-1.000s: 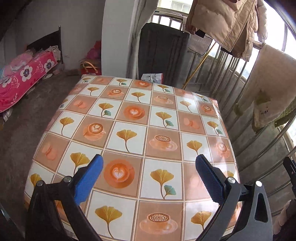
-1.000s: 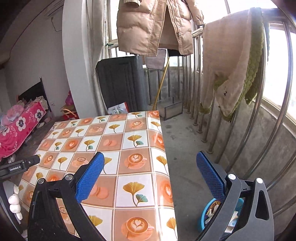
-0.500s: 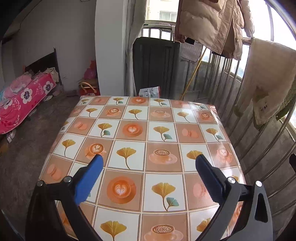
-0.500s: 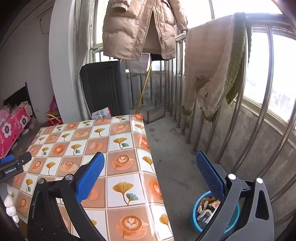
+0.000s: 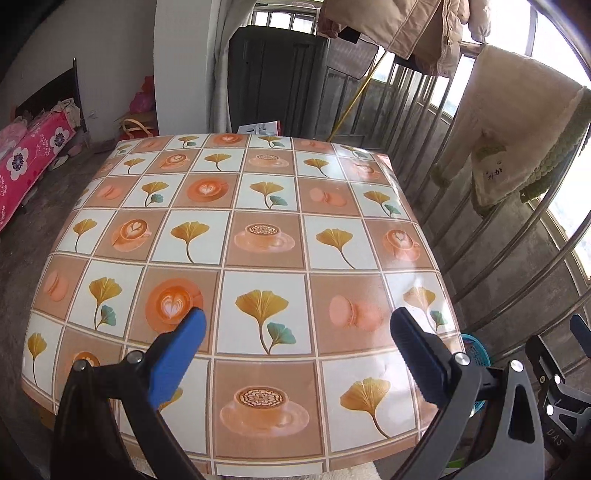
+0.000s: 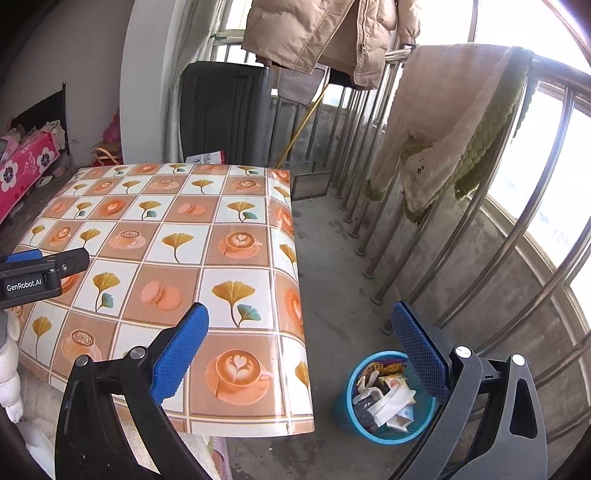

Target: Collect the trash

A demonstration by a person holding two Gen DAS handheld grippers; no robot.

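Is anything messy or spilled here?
No, nothing looks spilled. The trash sits inside the blue bin on the floor beside the table, and the floor near it shows no litter. Both the left gripper and the right gripper are open and hold nothing.

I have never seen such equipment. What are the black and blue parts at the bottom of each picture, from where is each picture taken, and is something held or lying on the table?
There is no robot here. A person holds one hand tool in each hand, and each tool has two blue-padded fingers and its own camera looking forward along them.

One picture comes from the left gripper, the other from the right gripper. Both are open and hold nothing.

The left one looks over a table with a cloth printed with coffee cups and leaves. These are only prints; I see no loose object on it.

The right one points past the table's edge at the floor, where a blue bin stands, full of paper scraps and wrappers. A jacket and a towel hang at the railing.
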